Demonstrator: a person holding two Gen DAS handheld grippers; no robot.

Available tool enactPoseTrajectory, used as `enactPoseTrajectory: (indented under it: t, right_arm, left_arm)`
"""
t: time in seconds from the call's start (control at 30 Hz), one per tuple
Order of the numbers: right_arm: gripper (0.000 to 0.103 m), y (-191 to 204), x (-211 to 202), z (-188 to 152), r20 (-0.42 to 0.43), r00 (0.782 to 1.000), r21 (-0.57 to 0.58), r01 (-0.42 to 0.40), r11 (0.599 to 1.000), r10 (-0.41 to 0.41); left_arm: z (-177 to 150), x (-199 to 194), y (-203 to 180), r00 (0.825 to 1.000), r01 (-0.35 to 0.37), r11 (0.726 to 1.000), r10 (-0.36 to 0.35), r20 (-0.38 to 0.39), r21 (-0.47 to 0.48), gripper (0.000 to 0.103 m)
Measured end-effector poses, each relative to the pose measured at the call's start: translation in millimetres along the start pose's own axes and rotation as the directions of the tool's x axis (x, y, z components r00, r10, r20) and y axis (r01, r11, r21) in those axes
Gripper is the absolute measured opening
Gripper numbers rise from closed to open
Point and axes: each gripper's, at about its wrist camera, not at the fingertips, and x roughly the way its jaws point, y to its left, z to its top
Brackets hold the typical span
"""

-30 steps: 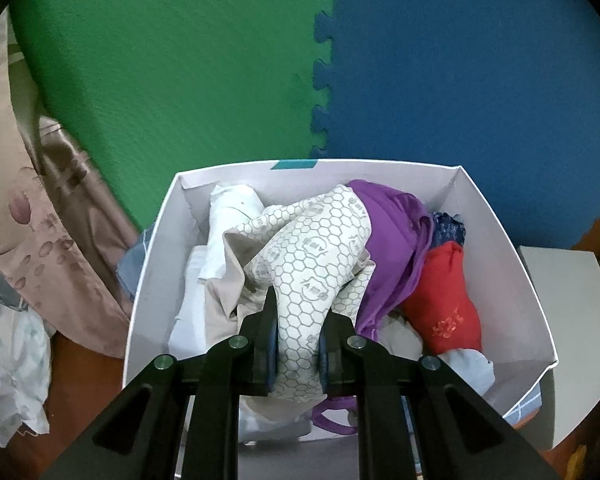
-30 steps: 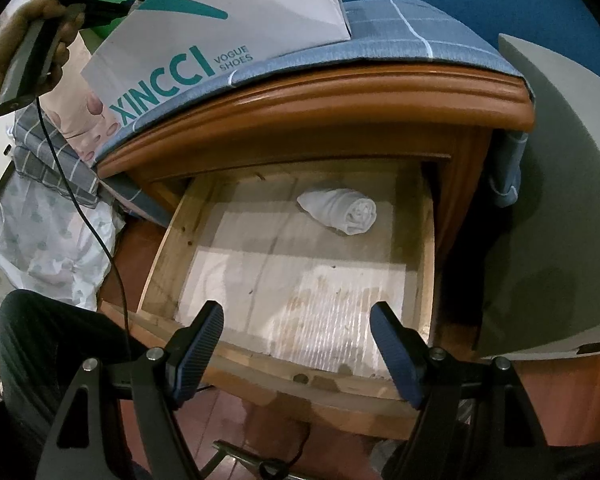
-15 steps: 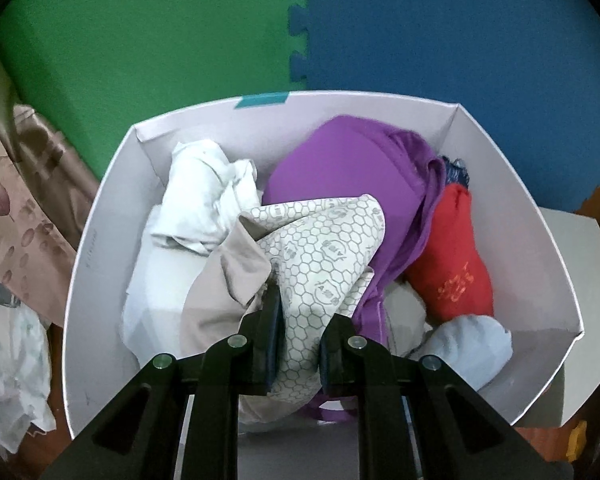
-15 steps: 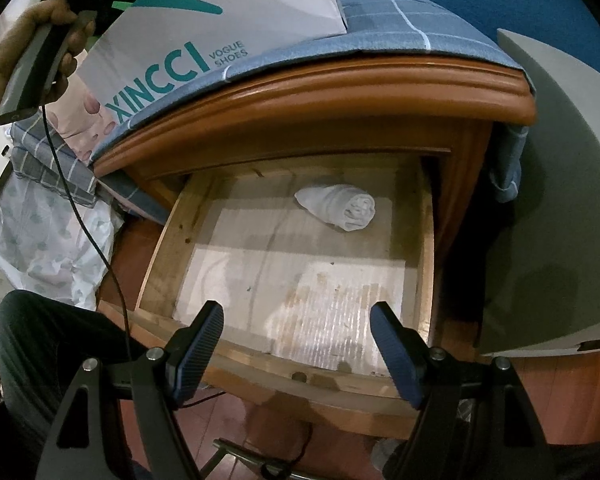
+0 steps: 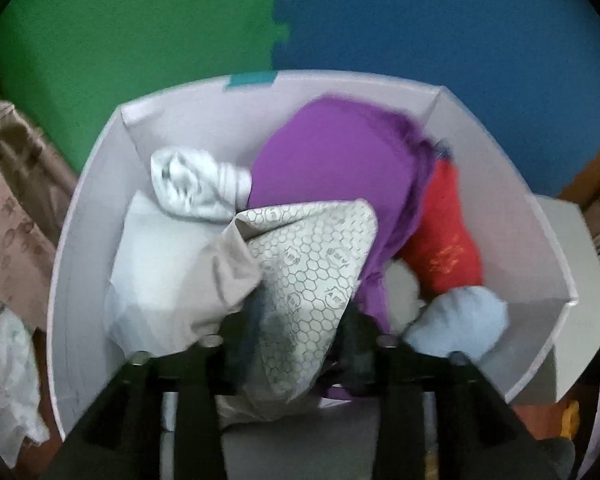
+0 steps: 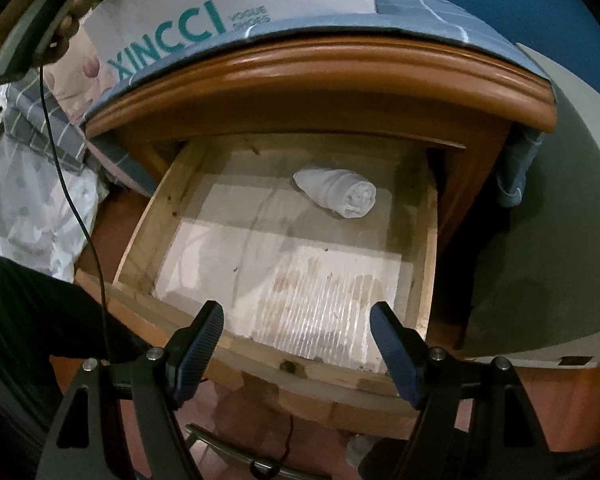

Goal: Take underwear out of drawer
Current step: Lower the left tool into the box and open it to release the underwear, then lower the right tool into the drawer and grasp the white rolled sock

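Foam floor mats [image 5: 148, 40], green left and blue right, lie behind a white shoebox [image 5: 80, 240] heaped with clothes. Left gripper [image 5: 300, 332] over the near edge; its jaws have just been opening, the hexagon-print underwear [image 5: 316, 256] between them but the pads blurred, seemingly freed. Judged step: dropping that piece into the box. On the nightstand, the box wall reads "XINCCI VOGUE SHOES" [image 6: 188, 36]. Below, the open wooden drawer [image 6: 148, 232] holds one white rolled garment [image 6: 338, 196] at far right. Right gripper [image 6: 296, 344] hovers at the near rim, jaws wide apart, empty. Next: reach far-right, close on the roll.
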Motion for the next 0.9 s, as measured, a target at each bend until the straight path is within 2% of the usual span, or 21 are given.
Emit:
enactPoseTrajectory:
  t: [0.07, 0.13, 0.17, 0.2, 0.23, 0.27, 0.37, 0.43, 0.47, 0.5, 0.57, 0.6, 0.63, 0.67, 0.73, 0.77, 0.83, 0.9]
  right_arm:
    - [0.078, 2.2, -1.3, -0.3, 0.003, 1.0, -0.013, 0.0, 1.0, 0.0]
    - [0.078, 4.0, -4.6, -0.3, 0.013, 1.0, -0.021, 0.001, 1.0, -0.001]
    - [0.078, 4.4, -6.1, -0.2, 0.018, 1.0, -0.022, 0.0, 1.0, 0.0]
    - [0.078, 4.4, -6.9, -0.1, 0.022, 1.0, -0.022, 0.002, 1.0, -0.001]
    - [0.078, 4.1, -7.7, 0.3, 0.024, 1.0, -0.02, 0.004, 1.0, -0.003]
    - [0.078, 3.9, -8.3, 1.4, 0.025, 1.0, -0.016, 0.002, 1.0, -0.001]
    - [0.078, 2.3, -4.5, 5.9, 0.01, 1.0, 0.002, -0.007, 1.0, 0.007]
    - [0.078, 0.5, 5.1, 10.9, -0.021, 0.999, 0.027, -0.027, 0.999, 0.027]
    - [0.078, 0.2, 12.2, 14.1, -0.041, 0.999, 0.036, -0.033, 0.999, 0.034]
    - [0.078, 1.0, 17.2, 16.6, -0.052, 0.998, 0.034, -0.024, 0.999, 0.026]
    - [0.078, 12.2, 30.2, 24.1, -0.07, 0.996, -0.062, 0.051, 0.997, -0.055]
    - [0.078, 21.7, 37.0, 27.3, -0.077, 0.992, -0.14, 0.089, 0.986, -0.101]
    - [0.078, 30.6, 44.2, 30.2, -0.082, 0.985, -0.225, 0.128, 0.966, -0.149]
    - [0.078, 40.0, 52.3, 32.9, -0.082, 0.978, -0.313, 0.158, 0.936, -0.192]
    - [0.078, 48.6, 66.6, 36.9, -0.084, 0.969, -0.411, 0.178, 0.894, -0.231]
    - [0.078, 49.6, 75.0, 38.9, -0.092, 0.965, -0.438, 0.182, 0.88, -0.245]
    - [0.078, 49.7, 90.7, 41.4, -0.092, 0.957, -0.481, 0.2, 0.854, -0.276]
    - [0.078, 48.8, 104.4, 41.8, -0.072, 0.947, -0.536, 0.227, 0.813, -0.312]
  left_arm:
    - [-3.7, -21.1, 1.0, 0.996, 0.02, 1.0, -0.021, 0.087, 0.013, 0.074]
    - [-11.3, -48.3, 1.6, 0.981, 0.004, 0.999, -0.013, 0.194, 0.047, 0.081]
    - [-19.6, -67.9, 4.9, 0.963, 0.003, 0.998, -0.02, 0.268, 0.063, 0.084]
    - [-26.2, -80.6, 8.6, 0.95, 0.009, 0.998, -0.03, 0.311, 0.068, 0.086]
    - [-38.3, -99.6, 15.6, 0.926, 0.017, 0.998, -0.039, 0.376, 0.061, 0.092]
    - [-53.9, -118.1, 24.2, 0.892, 0.035, 0.998, -0.053, 0.448, 0.047, 0.1]
    - [-105.9, -155.7, 48.5, 0.783, 0.059, 0.998, -0.061, 0.619, 0.023, 0.102]
    - [-130.7, -163.3, 57.1, 0.753, 0.015, 1.0, -0.027, 0.658, 0.024, 0.102]
    - [-151.4, -166.1, 64.4, 0.724, -0.006, 1.0, -0.009, 0.689, 0.019, 0.102]
    - [-164.0, -167.3, 73.1, 0.707, -0.015, 1.0, 0.0, 0.707, 0.015, 0.102]
    - [-189.3, -166.1, 80.9, 0.682, -0.053, 0.999, 0.04, 0.73, -0.005, 0.102]
    - [-201.7, -162.8, 84.3, 0.676, -0.067, 0.998, 0.049, 0.735, -0.004, 0.102]
    - [-211.2, -156.0, 89.3, 0.681, -0.082, 0.997, 0.057, 0.73, -0.001, 0.102]
    - [-217.5, -152.0, 92.0, 0.695, -0.089, 0.996, 0.064, 0.717, -0.002, 0.102]
    - [-216.4, -135.9, 100.4, 0.753, -0.074, 0.997, 0.068, 0.654, -0.018, 0.102]
    - [-215.7, -130.9, 104.3, 0.772, -0.053, 0.998, 0.062, 0.633, -0.033, 0.102]
    - [-214.9, -128.0, 108.1, 0.777, -0.024, 0.998, 0.051, 0.627, -0.052, 0.102]
    - [-212.9, -127.5, 104.4, 0.78, -0.026, 0.999, 0.047, 0.624, -0.043, 0.102]
